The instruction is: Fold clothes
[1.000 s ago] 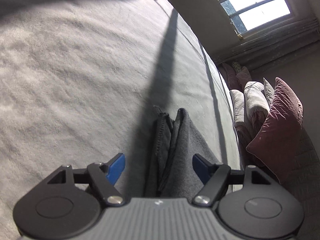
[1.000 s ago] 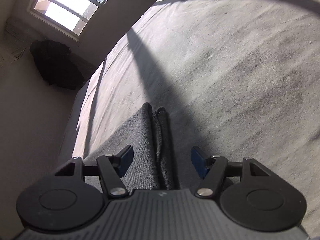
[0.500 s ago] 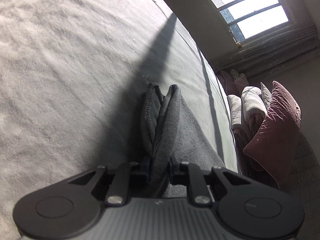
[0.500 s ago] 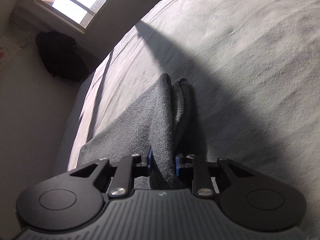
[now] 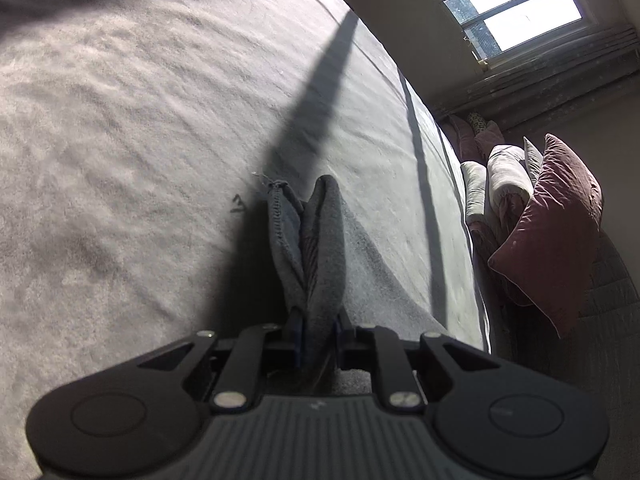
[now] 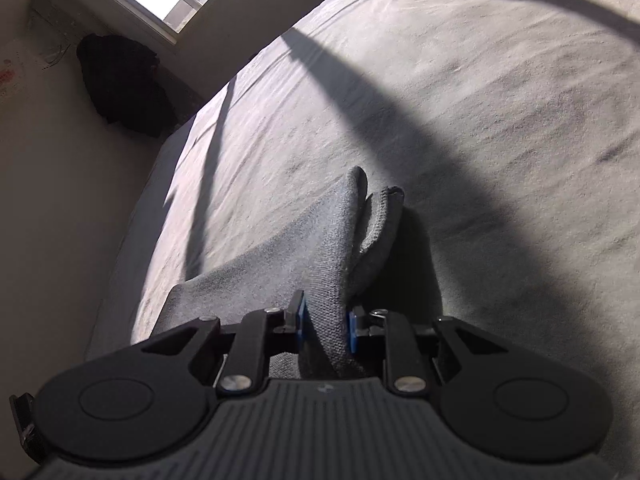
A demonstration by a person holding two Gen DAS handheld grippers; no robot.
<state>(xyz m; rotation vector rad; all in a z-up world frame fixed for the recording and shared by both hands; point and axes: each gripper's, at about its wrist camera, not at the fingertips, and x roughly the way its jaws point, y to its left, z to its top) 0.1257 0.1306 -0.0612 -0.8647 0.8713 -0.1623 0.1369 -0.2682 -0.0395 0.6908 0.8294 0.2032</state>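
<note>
Grey knit cloth (image 5: 320, 248) is pinched in both of your grippers right now. Your left gripper (image 5: 318, 334) has its blue pads pressed tight on a bunched corner of the cloth, and the hem with its stitches stands up just in front of it. Your right gripper (image 6: 325, 330) is squeezing another bunched corner (image 6: 340, 256) the same way. Neither one is spread.

You are working over a big bed (image 5: 120, 120) with a pale grey cover. The rest of the cloth trails down from each gripper and lies on the bed below. Sun from the window (image 5: 516, 4) throws long dark shadows across the cover. Pillows (image 5: 556, 224) sit piled on the floor by the bed's edge, and a dark bag (image 6: 120, 84) sits by the wall under the window.

You look to be near the start of a fold. You have picked up two corners, and that part is done. No neat fold shows yet. You would need to carry the two corners over to the other side, lay them down flat, and let go. How many more folds are needed after that, you cannot tell, because most of the cloth is hidden under the grippers.
</note>
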